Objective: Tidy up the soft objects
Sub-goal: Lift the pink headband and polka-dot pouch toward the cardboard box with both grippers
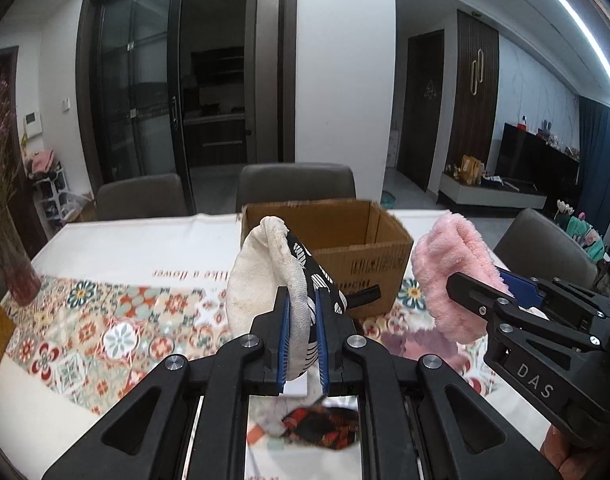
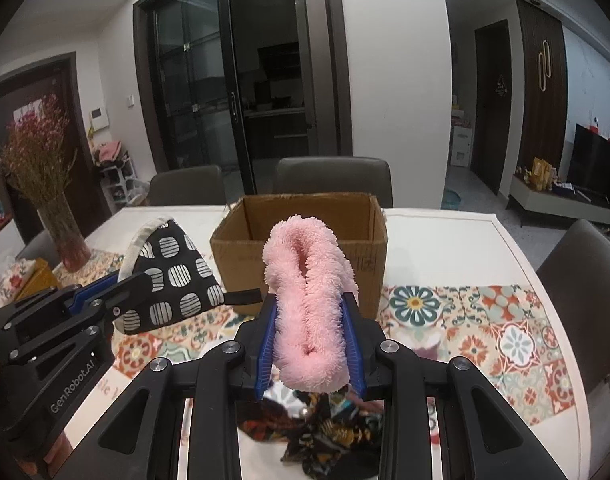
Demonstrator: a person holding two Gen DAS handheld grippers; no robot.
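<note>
My left gripper (image 1: 303, 300) is shut on an oven mitt (image 1: 261, 280) with a cream lining and a black, white-dotted outside, held above the table in front of the open cardboard box (image 1: 369, 248). The mitt also shows in the right wrist view (image 2: 173, 276). My right gripper (image 2: 309, 308) is shut on a fluffy pink cloth (image 2: 309, 292), held up in front of the same box (image 2: 361, 248). In the left wrist view the pink cloth (image 1: 449, 272) hangs to the right of the box. A dark floral fabric (image 2: 325, 428) lies on the table below the right gripper.
The table carries a white cloth with a patterned tile runner (image 1: 105, 320). A glass vase of dried flowers (image 2: 61, 224) stands at the left. Grey chairs (image 1: 297, 184) line the far side, and one chair (image 2: 585, 280) stands at the right.
</note>
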